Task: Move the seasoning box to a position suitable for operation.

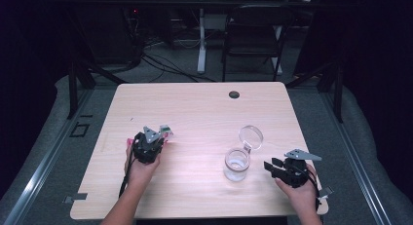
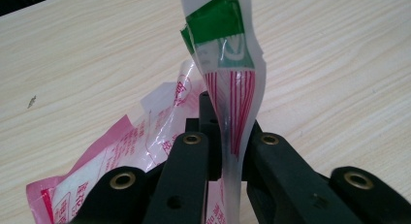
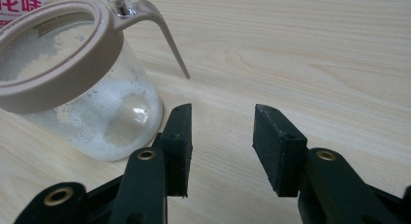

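Pale wooden worktop [image 1: 195,103], dark room behind. Left tongs [image 2: 228,151] are clamped on a pink-and-green packet [image 2: 228,78], lifted near the left side; right tongs [image 3: 220,146] gape empty beside the glass jar [image 1: 237,164], its lid [image 1: 250,136] flipped up. Likely next: carry the packet over the jar's mouth to pour. Left gripper view alone shows the pinch; right gripper view shows white powder in the jar

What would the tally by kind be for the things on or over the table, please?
Glass jar with open lid: 1
Plastic sachet, pink, white and green: 1
Hand-held grippers, left hand-held gripper and right hand-held gripper: 2
Total: 4
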The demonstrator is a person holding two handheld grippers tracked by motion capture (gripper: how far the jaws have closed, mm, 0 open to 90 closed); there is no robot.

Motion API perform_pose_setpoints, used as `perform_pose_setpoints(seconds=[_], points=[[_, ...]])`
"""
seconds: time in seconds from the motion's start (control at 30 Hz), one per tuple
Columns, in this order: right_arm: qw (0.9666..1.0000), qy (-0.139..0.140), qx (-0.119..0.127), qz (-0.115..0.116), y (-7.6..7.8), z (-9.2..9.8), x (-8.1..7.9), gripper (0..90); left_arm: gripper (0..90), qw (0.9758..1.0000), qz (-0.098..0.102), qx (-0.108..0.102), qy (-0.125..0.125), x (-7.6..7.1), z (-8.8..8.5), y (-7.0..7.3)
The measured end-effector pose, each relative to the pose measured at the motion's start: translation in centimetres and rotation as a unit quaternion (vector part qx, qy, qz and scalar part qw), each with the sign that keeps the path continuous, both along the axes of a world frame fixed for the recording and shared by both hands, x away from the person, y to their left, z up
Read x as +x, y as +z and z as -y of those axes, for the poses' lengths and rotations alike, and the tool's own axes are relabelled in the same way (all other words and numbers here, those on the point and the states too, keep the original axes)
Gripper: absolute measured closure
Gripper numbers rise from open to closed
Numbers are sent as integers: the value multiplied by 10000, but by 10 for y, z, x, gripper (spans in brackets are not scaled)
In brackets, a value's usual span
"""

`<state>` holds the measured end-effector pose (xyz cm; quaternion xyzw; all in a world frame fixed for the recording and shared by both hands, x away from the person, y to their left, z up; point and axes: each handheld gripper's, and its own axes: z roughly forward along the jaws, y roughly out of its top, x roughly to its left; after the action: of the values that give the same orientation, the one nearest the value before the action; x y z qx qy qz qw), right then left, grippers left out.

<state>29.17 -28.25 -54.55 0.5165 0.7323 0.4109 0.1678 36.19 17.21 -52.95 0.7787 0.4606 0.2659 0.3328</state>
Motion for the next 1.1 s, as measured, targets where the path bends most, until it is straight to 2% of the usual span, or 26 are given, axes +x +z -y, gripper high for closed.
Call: perform_pose_setpoints(seconds=[0.17, 0.23, 0.47, 0.7, 0.87, 1.1], points=[[10000, -9, 0, -7, 0, 0, 0, 585, 897, 9999, -19, -157, 28, 1, -7, 3], [10000, -4, 10, -6, 0, 0, 0, 585, 898, 9999, -18, -160, 28, 1, -9, 5], [10000, -5, 17, 0, 0, 0, 1, 584, 898, 9995, 75, -276, 110, -2, -18, 14], [10000, -25, 3, 5, 0, 0, 1, 583, 899, 9980, 249, -481, 316, -6, -35, 30], [10000, 10, 1, -10, -1, -1, 2, 583, 900, 9961, 392, -637, 462, -10, -51, 38], [10000, 48, 41, 18, -1, -4, 5, 581, 900, 9944, 655, -518, 652, -19, -64, 54]])
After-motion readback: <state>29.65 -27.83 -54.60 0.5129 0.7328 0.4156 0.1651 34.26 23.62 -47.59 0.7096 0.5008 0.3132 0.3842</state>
